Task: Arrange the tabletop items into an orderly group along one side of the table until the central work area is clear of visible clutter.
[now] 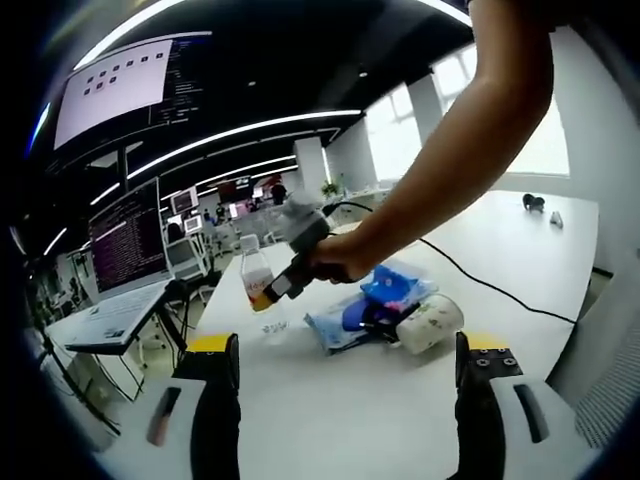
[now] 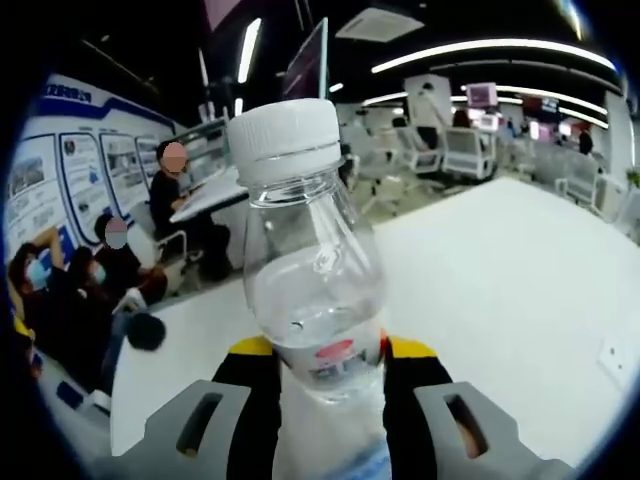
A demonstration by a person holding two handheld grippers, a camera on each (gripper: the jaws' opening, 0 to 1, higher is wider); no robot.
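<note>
White laminate covers the table (image 1: 520, 250), smooth and matte, the biggest surface in sight. A black cable (image 1: 480, 285) trails across it towards the person's hand (image 1: 340, 262). On a separate stand off the table's edge sits an open laptop (image 1: 125, 270), its screen full of text lines.

Near the table's middle lies a loose heap: a soft blue packet (image 1: 398, 285), a flat wipes pack (image 1: 335, 325) in crinkly film, and a paper roll (image 1: 430, 325) lying on its side, all touching or overlapping. That heap is the clutter the task means, and it likely needs moving to one side.

The right gripper (image 2: 330, 360) is clamped on a clear plastic bottle (image 2: 310, 270), its yellow-tipped black jaws pressing both sides of the lower body at the red label. Held there, the bottle stays upright, white ribbed cap on top, so it can be carried and set down standing. In the left gripper view the same bottle hangs just above the table, beside the heap, gripped from the right by the tool in the person's hand.

The left gripper (image 1: 345, 375) hangs back with its jaws wide apart and nothing between them, probably waiting its turn at the heap.
</note>
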